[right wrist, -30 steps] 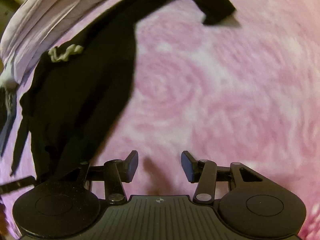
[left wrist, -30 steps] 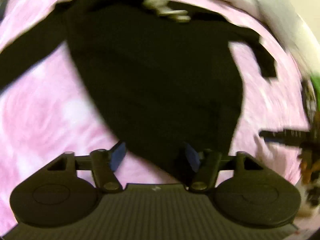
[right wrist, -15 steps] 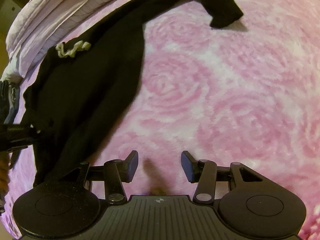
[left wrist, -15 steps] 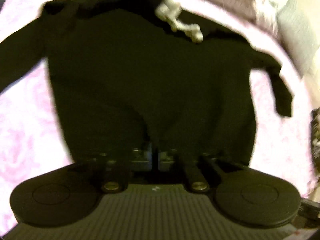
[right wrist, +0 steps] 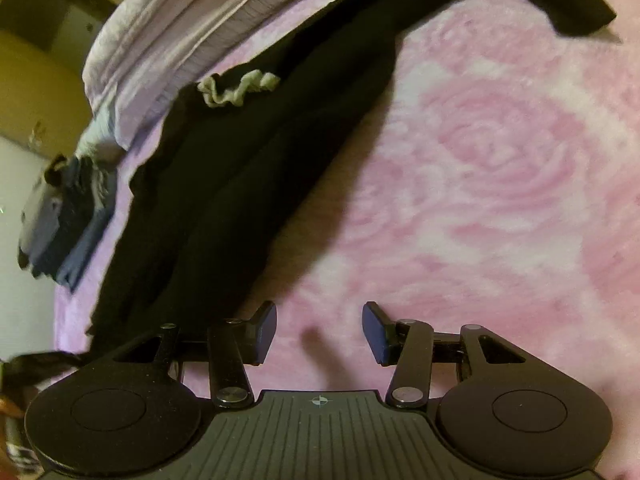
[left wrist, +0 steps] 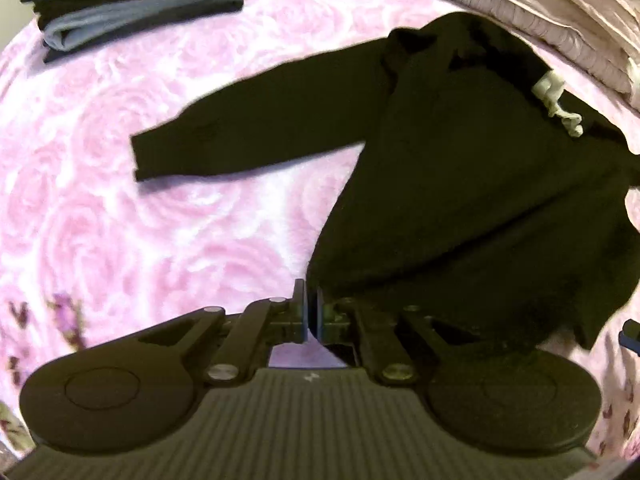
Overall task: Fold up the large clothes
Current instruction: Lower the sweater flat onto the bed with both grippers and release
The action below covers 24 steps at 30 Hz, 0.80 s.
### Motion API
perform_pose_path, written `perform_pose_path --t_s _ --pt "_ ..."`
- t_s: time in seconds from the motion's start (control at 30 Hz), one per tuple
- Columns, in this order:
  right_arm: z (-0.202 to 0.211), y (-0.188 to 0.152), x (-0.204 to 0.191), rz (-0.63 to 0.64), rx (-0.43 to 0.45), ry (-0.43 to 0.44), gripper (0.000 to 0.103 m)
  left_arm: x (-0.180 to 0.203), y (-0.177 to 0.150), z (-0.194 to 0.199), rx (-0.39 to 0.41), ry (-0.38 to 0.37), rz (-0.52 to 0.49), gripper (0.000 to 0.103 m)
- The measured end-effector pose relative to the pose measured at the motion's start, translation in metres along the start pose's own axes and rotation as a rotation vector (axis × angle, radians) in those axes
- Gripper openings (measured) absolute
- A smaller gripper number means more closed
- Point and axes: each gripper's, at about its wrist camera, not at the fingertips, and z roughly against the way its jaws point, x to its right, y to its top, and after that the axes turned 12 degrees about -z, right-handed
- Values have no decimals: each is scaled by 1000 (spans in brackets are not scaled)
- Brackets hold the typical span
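Note:
A black hooded sweatshirt (left wrist: pixel 480 200) lies spread on a pink rose-patterned blanket (left wrist: pixel 120 220), one sleeve (left wrist: pixel 248 132) stretched out to the left and a white drawstring (left wrist: pixel 558 100) at the neck. My left gripper (left wrist: pixel 312 308) is shut on the lower-left corner of its hem. In the right wrist view the sweatshirt (right wrist: pixel 240 184) runs up the left half, its other sleeve (right wrist: pixel 560 0) at the top right. My right gripper (right wrist: pixel 319 332) is open just above the blanket (right wrist: pixel 500 200), its left finger beside the sweatshirt's edge, nothing between the fingers.
A stack of folded dark and grey clothes (left wrist: pixel 132 4) sits at the blanket's far left corner, also seen as the stack (right wrist: pixel 60 216) in the right wrist view. Lilac bedding (left wrist: pixel 540 8) is bunched along the far edge behind the hood. Bare blanket lies right of the sweatshirt.
My left gripper went from open to shut on the sweatshirt's hem and shifted to its left corner. My right gripper stayed open and came closer to the sweatshirt's edge.

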Motion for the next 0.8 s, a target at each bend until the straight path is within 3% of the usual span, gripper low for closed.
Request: perform_pose_path --t_s 0.13,0.27,0.37,0.4,0.43,0.47,0.6,0.7,0.8 --pt "-17 -3 -18 113 17 64 45 -17 1 -8 -8 -10 -4 4" --pt "-35 -4 -32 231 67 68 46 -20 5 -17 -22 -26 -21 4" --pt "-46 -8 -28 191 76 119 45 -21 3 -21 -24 -39 -7 3" --pt "-45 -7 -27 141 63 190 20 -18 2 -20 -21 -42 -10 3" --pt "-43 -5 -28 100 37 257 7 -16 1 -17 -19 -48 -15 3" --pt "-37 -4 -31 75 28 286 7 -15 -1 -14 -21 -57 -18 2" --pt "21 12 -30 13 9 291 6 -3 -17 23 -17 -143 -31 2" --pt "84 24 1 -13 -10 194 5 19 -39 61 11 -265 -32 2" --pt "119 33 31 -15 -33 65 5 56 -66 79 -15 -344 -52 2"
